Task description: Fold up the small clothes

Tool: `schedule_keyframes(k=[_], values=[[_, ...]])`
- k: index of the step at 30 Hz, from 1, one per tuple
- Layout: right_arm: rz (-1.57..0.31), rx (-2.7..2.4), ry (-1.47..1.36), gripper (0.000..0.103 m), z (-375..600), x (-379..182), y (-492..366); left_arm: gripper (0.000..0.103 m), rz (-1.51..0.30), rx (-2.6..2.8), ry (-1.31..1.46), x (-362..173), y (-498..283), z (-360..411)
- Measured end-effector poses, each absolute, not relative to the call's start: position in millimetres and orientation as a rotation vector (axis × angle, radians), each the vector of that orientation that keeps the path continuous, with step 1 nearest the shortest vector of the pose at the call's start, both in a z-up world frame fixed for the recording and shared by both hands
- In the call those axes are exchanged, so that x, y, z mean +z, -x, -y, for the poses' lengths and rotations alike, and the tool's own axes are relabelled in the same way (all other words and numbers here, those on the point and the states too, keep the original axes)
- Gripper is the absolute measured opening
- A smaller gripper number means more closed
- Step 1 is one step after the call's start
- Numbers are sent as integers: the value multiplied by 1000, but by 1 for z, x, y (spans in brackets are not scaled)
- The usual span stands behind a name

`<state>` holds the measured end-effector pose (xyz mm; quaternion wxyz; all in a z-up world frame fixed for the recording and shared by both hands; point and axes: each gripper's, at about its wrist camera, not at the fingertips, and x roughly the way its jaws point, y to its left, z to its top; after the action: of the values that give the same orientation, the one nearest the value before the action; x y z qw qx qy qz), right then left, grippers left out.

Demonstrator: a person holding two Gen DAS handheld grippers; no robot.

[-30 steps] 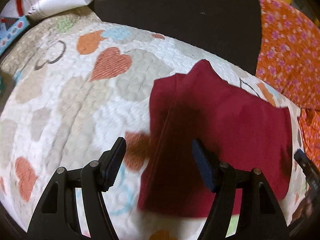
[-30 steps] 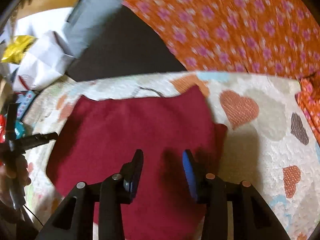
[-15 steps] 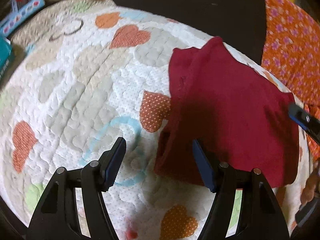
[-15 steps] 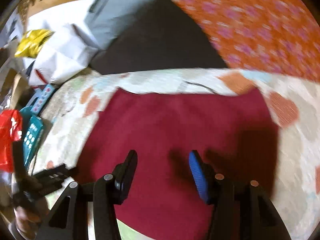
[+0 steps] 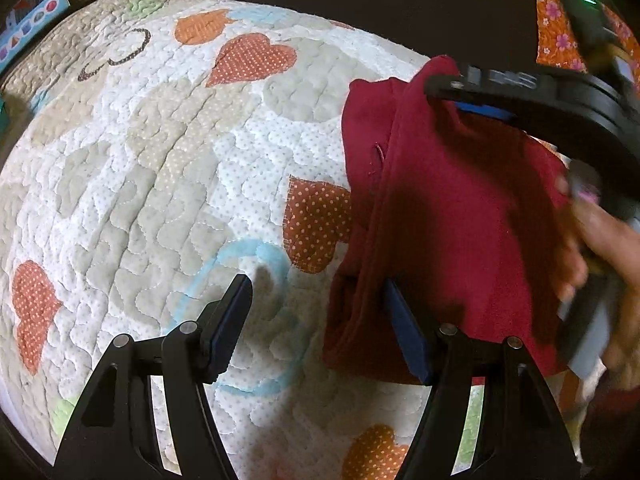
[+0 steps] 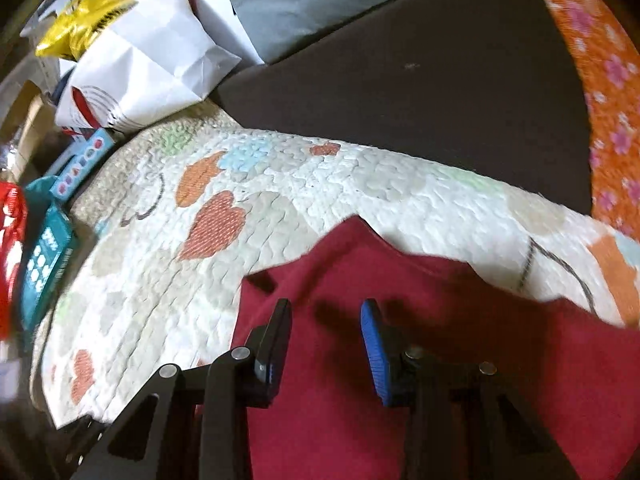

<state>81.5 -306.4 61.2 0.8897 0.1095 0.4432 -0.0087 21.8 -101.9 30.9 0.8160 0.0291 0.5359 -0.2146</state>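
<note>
A small dark red garment [image 5: 452, 216] lies partly folded on a quilted heart-pattern mat [image 5: 160, 168]. My left gripper [image 5: 316, 308] is open and empty, low over the mat at the garment's near left edge; its right finger is at the cloth's edge. My right gripper [image 6: 326, 320] is open and empty, hovering over the garment [image 6: 440, 360] near its far left corner. In the left wrist view the right gripper's black finger [image 5: 532, 92] reaches over the garment's far corner, with the hand that holds it at the right.
A dark cushion [image 6: 420, 80] lies beyond the mat. Orange flowered fabric [image 6: 612, 100] lies at the right. White paper bags [image 6: 152, 64], a yellow packet [image 6: 80, 24] and teal boxes [image 6: 44, 256] crowd the mat's left edge.
The right gripper has swung left across the garment to its far left corner and now enters the left wrist view. The left gripper has moved closer to the garment's edge.
</note>
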Motion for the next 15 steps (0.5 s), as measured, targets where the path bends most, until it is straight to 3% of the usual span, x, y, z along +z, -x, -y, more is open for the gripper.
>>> schedule_keyframes(k=[4,12,15], values=[[-1042,-5,-253,35,302,27,-113,69,-1163,-462,-39,27,-28,99],[-944,15,-304,35,315,48,-90,70,-1182,-461,-3,27,-29,95],[-978,-27,-299,40,315,39,-95,70,-1174,-457,-12,30,-25,96]])
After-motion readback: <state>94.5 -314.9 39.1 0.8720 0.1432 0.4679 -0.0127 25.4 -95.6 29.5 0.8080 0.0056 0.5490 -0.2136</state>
